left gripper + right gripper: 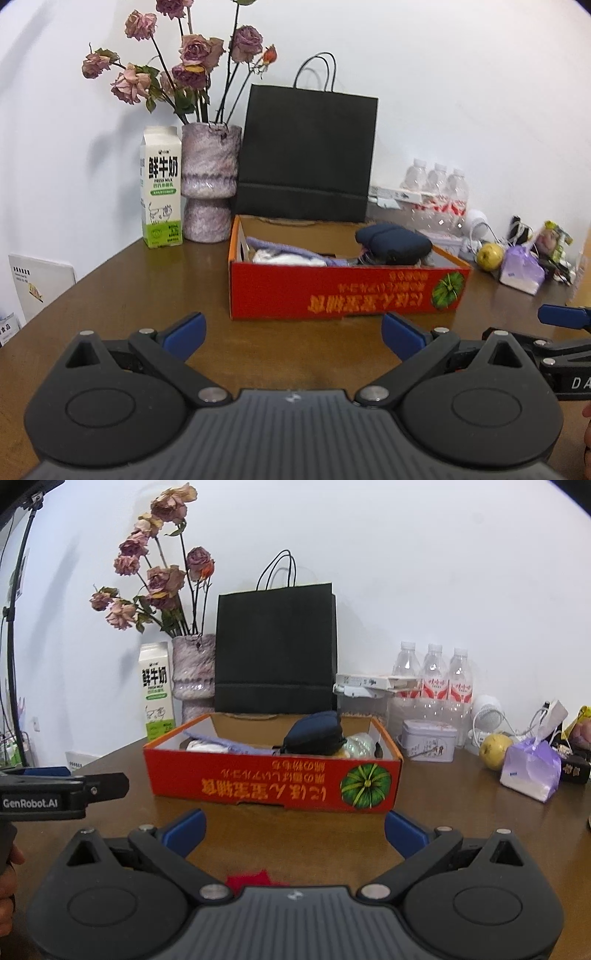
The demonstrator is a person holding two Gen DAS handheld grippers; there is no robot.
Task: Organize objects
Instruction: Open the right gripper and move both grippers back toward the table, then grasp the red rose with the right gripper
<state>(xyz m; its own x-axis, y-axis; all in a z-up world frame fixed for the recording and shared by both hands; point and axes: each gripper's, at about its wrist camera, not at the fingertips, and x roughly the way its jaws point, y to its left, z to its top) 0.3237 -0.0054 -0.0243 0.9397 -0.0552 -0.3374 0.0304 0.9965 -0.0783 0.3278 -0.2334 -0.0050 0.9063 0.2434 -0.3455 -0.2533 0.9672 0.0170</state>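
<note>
Red box (343, 291) on surface (147, 295), just ahead of both grippers. Left gripper (293, 334) spread wide, empty. Right gripper (295, 829) spread wide, empty.

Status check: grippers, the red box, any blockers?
Left hand-held gripper open, empty. Right hand-held gripper open, empty. Red box ahead on table, already holding a navy pouch and other items. Nothing between grippers and box.
</note>
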